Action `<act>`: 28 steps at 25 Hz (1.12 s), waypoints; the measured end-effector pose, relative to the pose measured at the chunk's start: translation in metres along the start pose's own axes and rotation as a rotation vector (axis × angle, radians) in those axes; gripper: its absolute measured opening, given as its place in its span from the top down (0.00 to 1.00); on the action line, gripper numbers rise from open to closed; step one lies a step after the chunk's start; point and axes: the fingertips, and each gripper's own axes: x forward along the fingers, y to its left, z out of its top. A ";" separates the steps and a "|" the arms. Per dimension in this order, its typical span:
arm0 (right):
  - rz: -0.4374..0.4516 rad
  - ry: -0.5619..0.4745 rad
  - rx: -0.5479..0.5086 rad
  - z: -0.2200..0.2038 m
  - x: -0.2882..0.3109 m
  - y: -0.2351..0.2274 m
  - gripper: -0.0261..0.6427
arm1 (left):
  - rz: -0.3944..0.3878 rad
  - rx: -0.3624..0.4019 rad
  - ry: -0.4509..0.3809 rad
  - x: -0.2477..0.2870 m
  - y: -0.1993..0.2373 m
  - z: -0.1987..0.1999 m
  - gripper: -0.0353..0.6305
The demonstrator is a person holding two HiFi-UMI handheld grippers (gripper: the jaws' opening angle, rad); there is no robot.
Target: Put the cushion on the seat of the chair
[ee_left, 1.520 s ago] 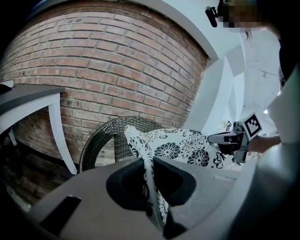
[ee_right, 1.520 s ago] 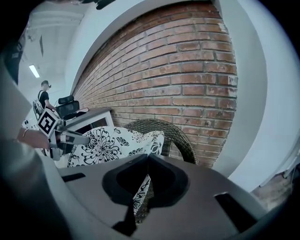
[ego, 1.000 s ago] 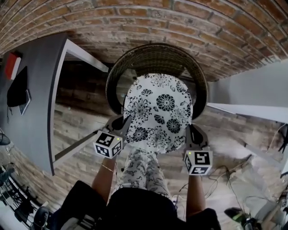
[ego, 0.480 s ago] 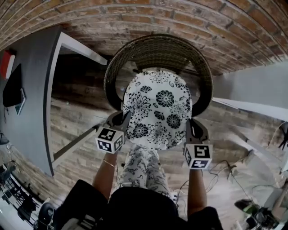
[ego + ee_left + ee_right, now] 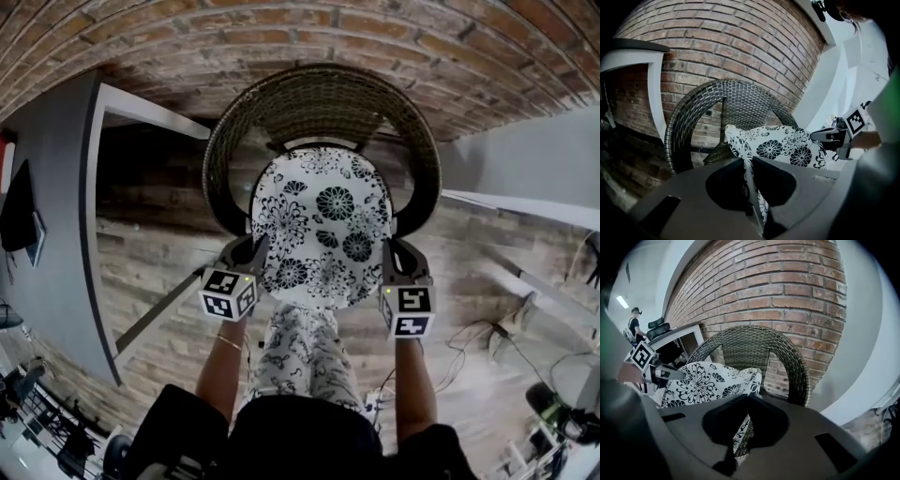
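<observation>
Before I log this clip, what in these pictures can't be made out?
1. Seat of the chair, head view: the cushion covers it, so contact cannot be judged.
2. Dark thing on the desk, head view: cut off by the left edge.
3. Distant person, right gripper view: too small for detail.

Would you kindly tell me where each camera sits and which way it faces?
Head view: on the head, steeply down onto cushion and chair; forearms, left claw, right claw show.
Left gripper view: on the left claw, facing chair and brick wall; its jaws pinch the cushion.
Right gripper view: the same from the right claw.
All three share cushion and chair.
</observation>
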 end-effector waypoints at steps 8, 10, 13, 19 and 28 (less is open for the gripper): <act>-0.011 0.040 0.014 -0.013 0.021 -0.010 0.95 | -0.023 0.007 0.034 0.020 0.001 -0.004 0.91; -0.013 0.051 0.016 -0.015 0.027 -0.013 0.95 | -0.023 0.010 0.043 0.025 0.003 -0.005 0.91; -0.015 0.067 0.017 -0.019 0.035 -0.017 0.95 | -0.016 0.008 0.058 0.034 0.007 -0.007 0.91; -0.017 0.095 0.019 -0.026 0.052 -0.024 0.95 | -0.011 0.007 0.079 0.050 0.014 -0.008 0.91; -0.016 0.125 0.013 -0.036 0.068 -0.031 0.95 | -0.012 0.007 0.104 0.064 0.018 -0.014 0.91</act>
